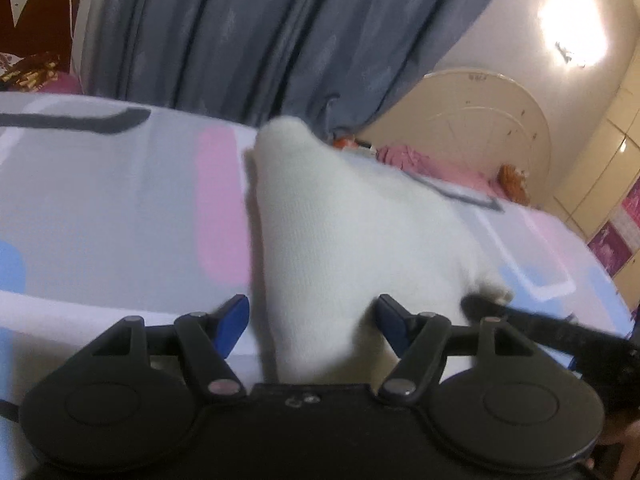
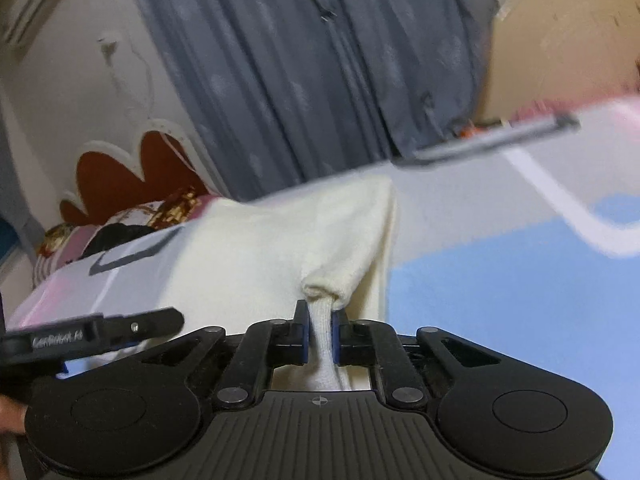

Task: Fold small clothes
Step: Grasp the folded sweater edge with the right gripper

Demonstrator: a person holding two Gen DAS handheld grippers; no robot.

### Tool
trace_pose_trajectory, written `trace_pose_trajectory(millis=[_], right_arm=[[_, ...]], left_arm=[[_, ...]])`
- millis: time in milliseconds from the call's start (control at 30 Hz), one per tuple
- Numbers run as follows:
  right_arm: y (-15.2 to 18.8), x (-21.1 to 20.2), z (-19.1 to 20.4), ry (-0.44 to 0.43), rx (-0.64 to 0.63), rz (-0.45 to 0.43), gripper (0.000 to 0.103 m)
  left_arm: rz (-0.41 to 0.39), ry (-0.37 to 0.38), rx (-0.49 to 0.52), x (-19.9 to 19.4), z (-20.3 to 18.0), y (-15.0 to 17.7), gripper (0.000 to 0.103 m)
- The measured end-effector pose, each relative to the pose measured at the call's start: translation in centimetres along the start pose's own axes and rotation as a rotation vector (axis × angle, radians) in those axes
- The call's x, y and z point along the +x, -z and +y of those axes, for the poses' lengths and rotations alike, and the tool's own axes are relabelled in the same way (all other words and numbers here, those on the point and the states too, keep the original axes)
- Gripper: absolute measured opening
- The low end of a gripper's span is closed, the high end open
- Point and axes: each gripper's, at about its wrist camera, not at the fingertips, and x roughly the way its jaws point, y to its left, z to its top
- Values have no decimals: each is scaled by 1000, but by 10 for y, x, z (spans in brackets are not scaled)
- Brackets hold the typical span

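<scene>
Right gripper pinches a bunched edge of white cloth, lifted over the bed sheet. Left gripper stands wide apart around the cloth, gripping nothing. Advise carrying the edge across squarely, corners matched.

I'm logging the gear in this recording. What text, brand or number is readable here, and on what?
"GenRobot.AI", roughly, since the letters are blurred: white print on the left tool, seen from the right wrist camera.
A small crosshair mark, no letters, on the right tool.
Nothing readable on the white garment or bedsheet.
</scene>
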Motion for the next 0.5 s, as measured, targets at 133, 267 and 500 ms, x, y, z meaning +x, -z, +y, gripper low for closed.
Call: trace_pose_trajectory(millis=[133, 267, 500], right_arm=[[0, -10, 6, 38, -39, -15, 9], [0, -10, 1, 44, -30, -2, 9], [-1, -34, 7, 2, -6, 41, 12]], left_arm=[[-1, -5, -1, -12, 3, 1, 70], [15, -15, -2, -12, 5, 6, 70], [20, -10, -26, -39, 10, 27, 68]])
